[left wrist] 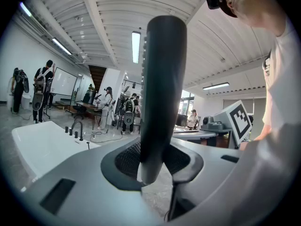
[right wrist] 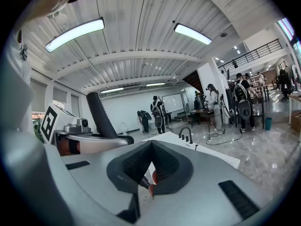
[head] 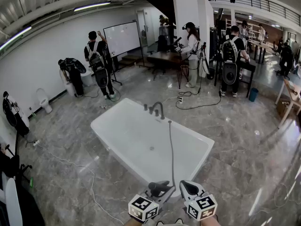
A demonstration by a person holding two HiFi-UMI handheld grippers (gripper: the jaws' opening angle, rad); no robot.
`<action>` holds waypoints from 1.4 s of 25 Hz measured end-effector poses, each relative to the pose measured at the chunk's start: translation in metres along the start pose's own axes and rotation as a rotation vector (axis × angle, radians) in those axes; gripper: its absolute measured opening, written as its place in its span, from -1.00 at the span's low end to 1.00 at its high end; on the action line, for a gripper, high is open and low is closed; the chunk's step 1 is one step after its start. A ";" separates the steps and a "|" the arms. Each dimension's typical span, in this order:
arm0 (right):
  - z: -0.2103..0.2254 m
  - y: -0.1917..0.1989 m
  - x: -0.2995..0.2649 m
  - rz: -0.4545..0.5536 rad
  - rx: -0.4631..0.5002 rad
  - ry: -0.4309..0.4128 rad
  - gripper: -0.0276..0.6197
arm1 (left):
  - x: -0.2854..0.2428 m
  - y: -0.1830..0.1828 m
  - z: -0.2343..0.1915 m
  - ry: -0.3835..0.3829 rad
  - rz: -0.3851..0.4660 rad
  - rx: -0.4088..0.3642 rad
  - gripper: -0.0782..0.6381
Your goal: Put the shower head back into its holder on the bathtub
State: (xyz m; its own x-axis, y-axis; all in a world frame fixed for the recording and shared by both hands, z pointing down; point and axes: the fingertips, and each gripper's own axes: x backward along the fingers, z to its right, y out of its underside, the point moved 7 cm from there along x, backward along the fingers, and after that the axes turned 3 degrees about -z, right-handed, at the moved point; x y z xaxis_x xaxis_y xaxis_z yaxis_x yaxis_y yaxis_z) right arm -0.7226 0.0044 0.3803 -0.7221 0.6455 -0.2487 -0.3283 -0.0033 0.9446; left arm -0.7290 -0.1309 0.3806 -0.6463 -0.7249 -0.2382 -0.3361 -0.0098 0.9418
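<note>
Partly cropped below, left gripper [head: 161,192] jaws clamp the shower head [left wrist: 162,79]; right gripper [head: 188,189] jaws are clenched, empty.

This is a big work hall, like a lab, not a home. A white tub [head: 127,135] stands alone in the middle of a shiny stone floor [head: 240,140]. A toilet [head: 43,100] sits by the wall at 9 o'clock. A whiteboard [head: 121,37] is at 11 o'clock. Tables [head: 164,58] stand at 12 o'clock, with people [head: 229,55] in backpacks by them. Wires [head: 193,108] lie on the floor. A railing [head: 254,1] runs up high at 1 o'clock.
</note>
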 end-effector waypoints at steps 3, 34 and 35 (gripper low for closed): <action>0.001 0.002 -0.005 0.002 0.001 0.002 -0.87 | -0.002 0.002 -0.006 0.003 0.003 0.000 -0.43; -0.005 0.012 0.002 0.037 -0.062 -0.022 -0.87 | -0.004 0.003 -0.013 0.041 0.009 -0.013 -0.43; -0.008 0.013 0.002 0.031 -0.069 -0.013 -0.87 | -0.002 0.004 -0.015 0.044 0.006 -0.011 -0.43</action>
State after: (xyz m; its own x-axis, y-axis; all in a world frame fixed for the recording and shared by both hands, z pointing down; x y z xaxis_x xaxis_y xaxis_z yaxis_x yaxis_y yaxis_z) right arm -0.7328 -0.0005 0.3904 -0.7250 0.6538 -0.2166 -0.3475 -0.0757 0.9346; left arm -0.7191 -0.1398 0.3878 -0.6176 -0.7546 -0.2218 -0.3243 -0.0125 0.9459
